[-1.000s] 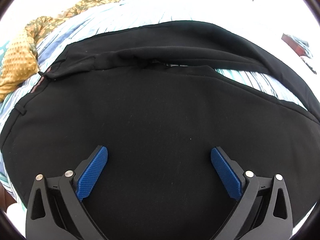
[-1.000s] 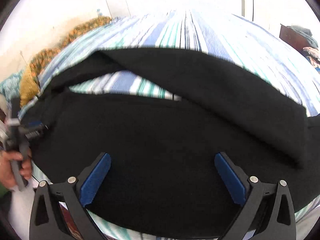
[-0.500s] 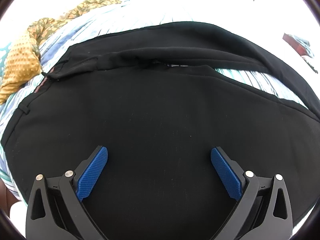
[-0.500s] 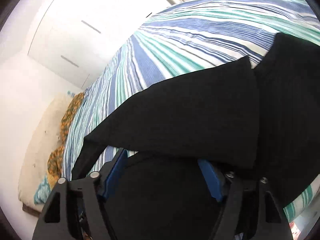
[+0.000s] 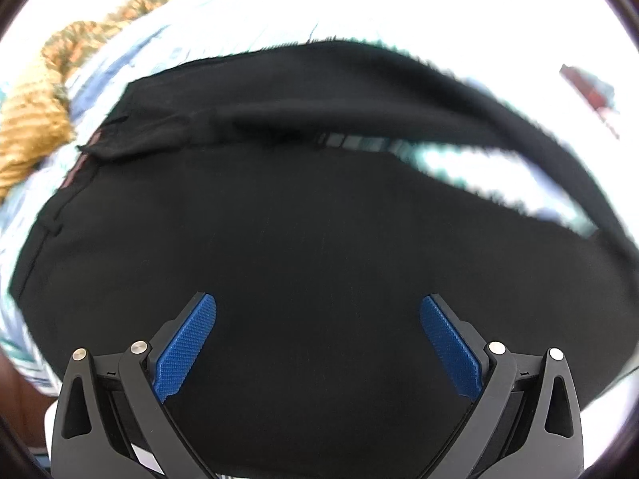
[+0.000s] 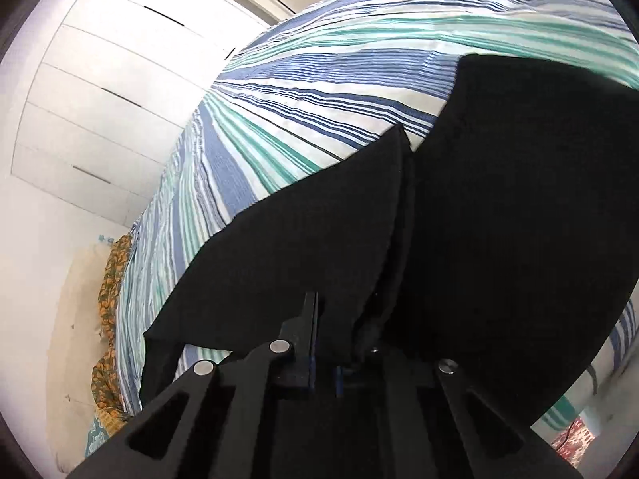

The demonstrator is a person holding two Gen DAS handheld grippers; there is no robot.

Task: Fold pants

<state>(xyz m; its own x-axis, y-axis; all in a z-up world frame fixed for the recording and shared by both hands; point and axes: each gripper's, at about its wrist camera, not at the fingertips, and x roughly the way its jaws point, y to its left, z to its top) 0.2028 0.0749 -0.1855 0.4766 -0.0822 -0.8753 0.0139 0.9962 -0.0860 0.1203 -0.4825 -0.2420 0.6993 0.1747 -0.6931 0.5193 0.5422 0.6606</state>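
Observation:
Black pants [image 5: 319, 215] lie spread on a striped bed. In the left wrist view my left gripper [image 5: 318, 317] is open, its blue pads [image 5: 185, 343] wide apart just above the black cloth, holding nothing. In the right wrist view my right gripper [image 6: 325, 343] is shut on the pants [image 6: 499, 219], pinching an edge of the black cloth between its fingers. The cloth rises from the jaws in a fold, with one pant leg [image 6: 299, 247] stretching back to the left.
The bed has a blue, teal and white striped sheet [image 6: 319, 92]. A yellow-orange patterned cloth [image 5: 36, 119] lies bunched at the bed's far left, also seen in the right wrist view [image 6: 110, 279]. White wardrobe doors [image 6: 100, 80] stand behind the bed.
My right gripper swung down to the pants' edge and closed on the cloth. My left gripper stayed open over the pants, the view shifting slightly.

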